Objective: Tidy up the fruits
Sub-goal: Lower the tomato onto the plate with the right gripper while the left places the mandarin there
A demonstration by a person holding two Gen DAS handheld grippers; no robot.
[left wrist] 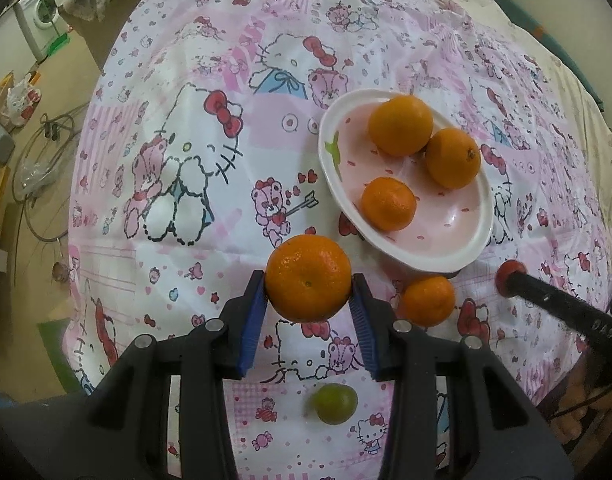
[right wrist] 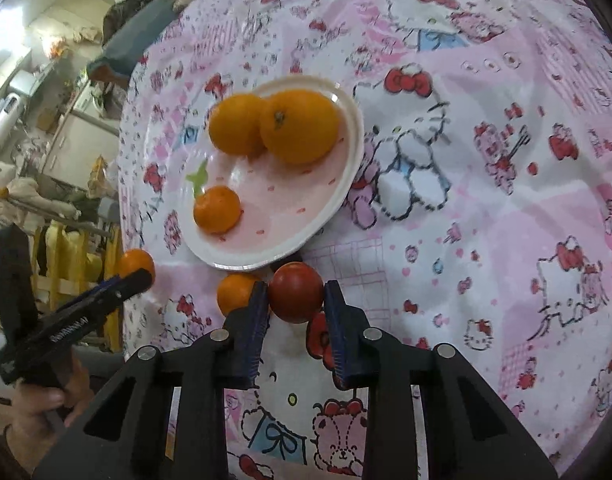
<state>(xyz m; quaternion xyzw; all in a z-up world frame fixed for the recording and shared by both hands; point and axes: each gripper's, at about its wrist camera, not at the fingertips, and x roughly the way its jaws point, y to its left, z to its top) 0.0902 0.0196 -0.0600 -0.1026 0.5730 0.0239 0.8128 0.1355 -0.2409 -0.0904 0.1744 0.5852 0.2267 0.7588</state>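
My left gripper (left wrist: 309,280) is shut on an orange mandarin (left wrist: 308,278) and holds it above the cloth, near the front left of the pink plate (left wrist: 445,256). The plate holds three oranges (left wrist: 400,124). A small orange (left wrist: 429,301) and a green fruit (left wrist: 333,403) lie on the cloth. My right gripper (right wrist: 296,296) is shut on a red tomato (right wrist: 296,297) just in front of the plate (right wrist: 345,184), which shows three oranges (right wrist: 300,126). A loose orange (right wrist: 236,293) lies beside it. The left gripper with its mandarin (right wrist: 136,264) shows at the left.
A pink cartoon-print cloth (left wrist: 186,160) covers the table. The right gripper and tomato (left wrist: 510,272) show at the right of the left wrist view. A washing machine (left wrist: 42,16), cables and clutter stand on the floor beyond the table edge.
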